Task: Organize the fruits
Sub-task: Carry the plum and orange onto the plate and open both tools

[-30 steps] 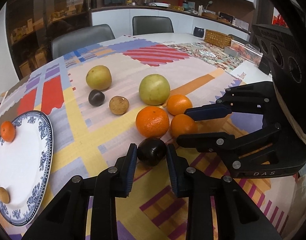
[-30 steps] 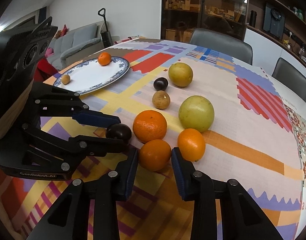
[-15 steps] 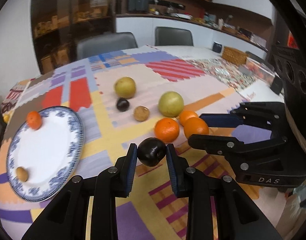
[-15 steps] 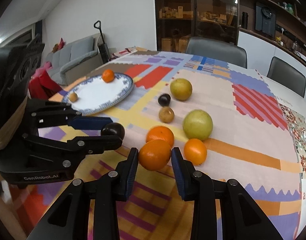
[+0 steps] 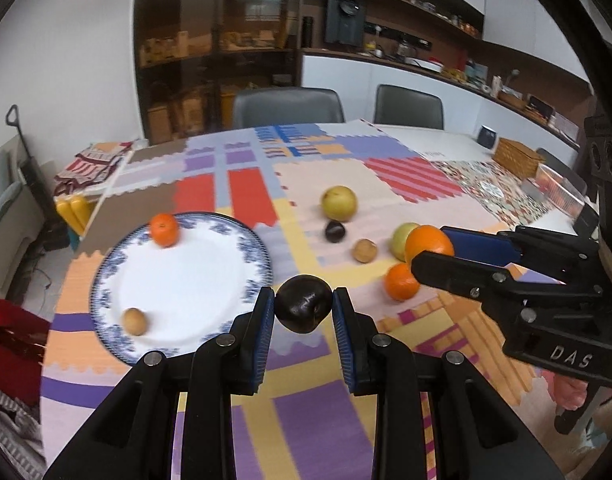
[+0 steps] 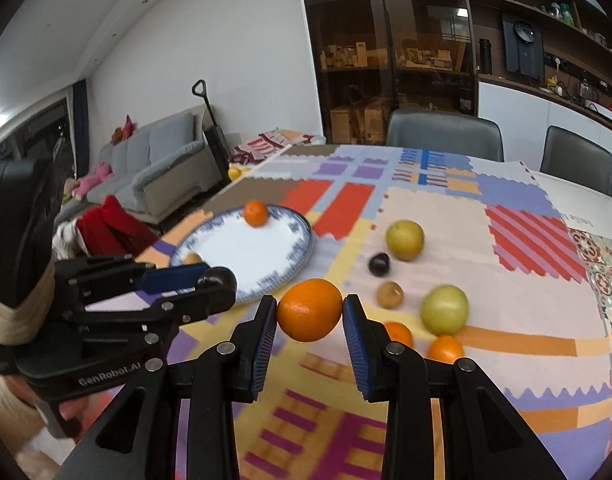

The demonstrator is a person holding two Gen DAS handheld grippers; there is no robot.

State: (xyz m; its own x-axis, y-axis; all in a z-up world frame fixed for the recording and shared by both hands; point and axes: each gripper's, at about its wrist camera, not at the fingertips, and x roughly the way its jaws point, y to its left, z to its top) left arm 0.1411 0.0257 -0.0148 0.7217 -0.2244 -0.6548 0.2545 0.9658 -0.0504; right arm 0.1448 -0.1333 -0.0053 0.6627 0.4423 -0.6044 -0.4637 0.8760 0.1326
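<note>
My left gripper [image 5: 303, 310] is shut on a dark plum [image 5: 303, 307] and holds it above the table, just right of the blue-rimmed white plate [image 5: 241, 252]. My right gripper [image 6: 310, 314] is shut on an orange [image 6: 310, 309], lifted above the cloth; it also shows in the left wrist view [image 5: 428, 242]. The plate [image 6: 301, 236] holds a small mandarin [image 5: 164, 229] and a small brown fruit [image 5: 134, 321]. On the cloth lie a yellow pear [image 5: 338, 203], a second dark plum [image 5: 334, 231], a brown fruit [image 5: 364, 250], a green fruit [image 6: 444, 309] and two oranges [image 6: 398, 334].
A patchwork cloth [image 5: 326, 420] covers the table. Grey chairs [image 5: 287, 106] stand at the far side. A wicker basket [image 5: 514, 158] and a clear tray [image 5: 558, 190] sit at the far right. A sofa [image 6: 157, 168] stands beyond the table's left edge.
Both grippers have risen and swung left with their fruits, toward the plate. The plum and the orange are off the table now.
</note>
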